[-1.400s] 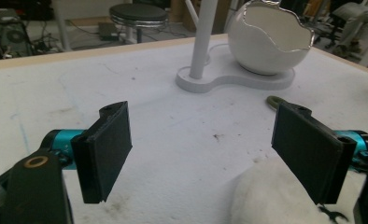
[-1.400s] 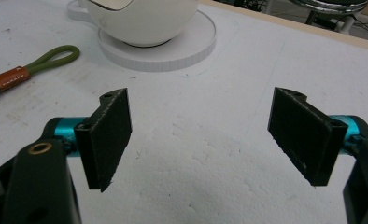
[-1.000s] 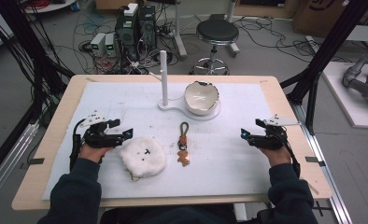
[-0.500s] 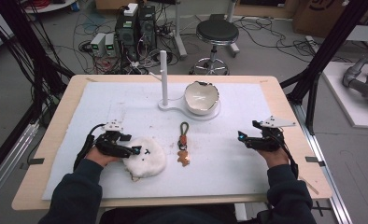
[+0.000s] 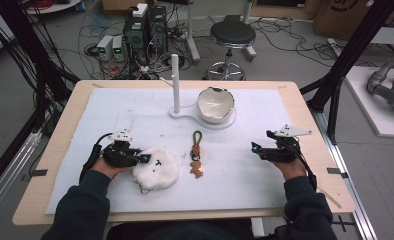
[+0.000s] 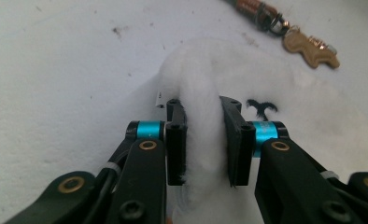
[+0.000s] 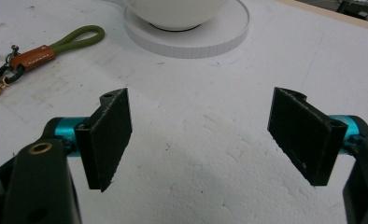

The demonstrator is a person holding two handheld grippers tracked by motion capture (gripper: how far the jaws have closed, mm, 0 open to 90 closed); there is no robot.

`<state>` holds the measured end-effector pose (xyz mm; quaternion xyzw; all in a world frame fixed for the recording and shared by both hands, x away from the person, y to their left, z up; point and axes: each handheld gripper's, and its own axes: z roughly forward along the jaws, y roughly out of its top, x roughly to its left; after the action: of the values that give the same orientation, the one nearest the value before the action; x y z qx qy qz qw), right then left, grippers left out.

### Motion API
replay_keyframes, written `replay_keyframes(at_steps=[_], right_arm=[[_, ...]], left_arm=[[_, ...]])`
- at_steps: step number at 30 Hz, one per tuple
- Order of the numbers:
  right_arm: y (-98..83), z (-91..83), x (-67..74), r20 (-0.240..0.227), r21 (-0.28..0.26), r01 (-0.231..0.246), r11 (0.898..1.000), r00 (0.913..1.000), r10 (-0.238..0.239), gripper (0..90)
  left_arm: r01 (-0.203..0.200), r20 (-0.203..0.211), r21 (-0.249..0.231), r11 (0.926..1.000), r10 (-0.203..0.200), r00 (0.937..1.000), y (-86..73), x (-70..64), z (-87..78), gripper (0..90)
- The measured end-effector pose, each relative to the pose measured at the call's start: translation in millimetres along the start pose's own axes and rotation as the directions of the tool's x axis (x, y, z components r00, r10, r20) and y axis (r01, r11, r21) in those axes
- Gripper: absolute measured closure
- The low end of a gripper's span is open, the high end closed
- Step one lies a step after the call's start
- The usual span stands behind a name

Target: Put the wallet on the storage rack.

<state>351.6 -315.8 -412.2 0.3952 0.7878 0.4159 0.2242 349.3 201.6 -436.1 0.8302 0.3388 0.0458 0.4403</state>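
A fluffy white plush toy (image 5: 155,167) lies on the white mat at the front left, and my left gripper (image 5: 141,158) is shut on its left edge. In the left gripper view a fold of the plush toy (image 6: 201,116) is squeezed between the two black jaws. A keychain (image 5: 196,152) with a green loop, brown strap and tan charm lies at the mat's middle. My right gripper (image 5: 255,149) hovers open at the front right, jaws wide apart over bare mat. The keychain (image 7: 42,51) lies to its upper left in the right gripper view.
A white bowl (image 5: 215,104) sits on a white stand with an upright post (image 5: 175,82) at the back middle. The bowl's base (image 7: 187,28) is ahead of the right gripper. A stool and cables stand beyond the table's far edge.
My left gripper has moved right onto the plush toy and shut on its edge. The right gripper has shifted slightly left and stays open.
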Motion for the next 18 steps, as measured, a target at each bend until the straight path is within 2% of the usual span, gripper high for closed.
replay_keyframes(at_steps=[3,4,7,8,11,12,13,15,16,17,18], right_arm=[[1.0,1.2,1.9,-0.007,0.002,-0.005,1.000,1.0000,0.005,22.1],[1.1,1.9,1.9,-0.015,0.001,-0.002,1.000,0.9999,0.002,22.1],[2.5,4.2,5.0,-0.040,-0.001,-0.008,1.000,0.9992,0.008,22.1],[3.0,5.1,6.0,-0.046,-0.003,-0.003,1.000,0.9989,0.003,22.1],[6.0,8.4,13.0,-0.076,-0.001,0.008,1.000,0.9971,-0.008,22.0],[6.9,9.2,14.7,-0.085,-0.002,0.012,1.000,0.9963,-0.013,22.1],[8.5,10.7,18.2,-0.102,-0.006,0.013,1.000,0.9947,-0.014,22.1],[11.6,13.6,24.4,-0.135,-0.013,0.010,1.000,0.9907,-0.012,22.1],[13.1,15.0,26.9,-0.151,-0.015,0.010,1.000,0.9884,-0.012,22.1],[15.8,17.5,32.0,-0.185,-0.017,-0.002,1.000,0.9828,-0.001,22.6],[20.3,23.0,40.8,-0.244,-0.024,-0.009,1.000,0.9697,0.003,24.2]], left_arm=[[-0.006,-0.031,-0.061,0.9981,0.004,0.9995,7.0,-3.9,-4.2,75.7],[0.001,-0.040,-0.105,0.9945,-0.005,0.9992,9.7,-5.6,-5.9,76.1],[0.001,-0.057,-0.194,0.9810,-0.013,0.9983,15.3,-9.3,-10.7,76.5],[0.005,-0.059,-0.225,0.9744,-0.019,0.9981,16.6,-10.2,-11.6,76.5],[0.007,-0.065,-0.282,0.9595,-0.026,0.9975,18.5,-11.9,-13.6,76.5],[0.004,-0.070,-0.309,0.9511,-0.028,0.9971,19.4,-13.1,-14.5,76.4],[0.003,-0.072,-0.324,0.9462,-0.027,0.9970,20.1,-13.9,-15.1,76.4],[-0.004,-0.079,-0.372,0.9284,-0.027,0.9965,22.3,-17.1,-16.1,76.4],[-0.008,-0.080,-0.402,0.9154,-0.026,0.9964,23.8,-19.8,-16.2,76.4],[-0.020,-0.085,-0.421,0.9068,-0.018,0.9962,25.2,-22.1,-16.0,76.4],[-0.036,-0.088,-0.456,0.8891,-0.005,0.9961,27.4,-27.2,-13.1,76.3]])
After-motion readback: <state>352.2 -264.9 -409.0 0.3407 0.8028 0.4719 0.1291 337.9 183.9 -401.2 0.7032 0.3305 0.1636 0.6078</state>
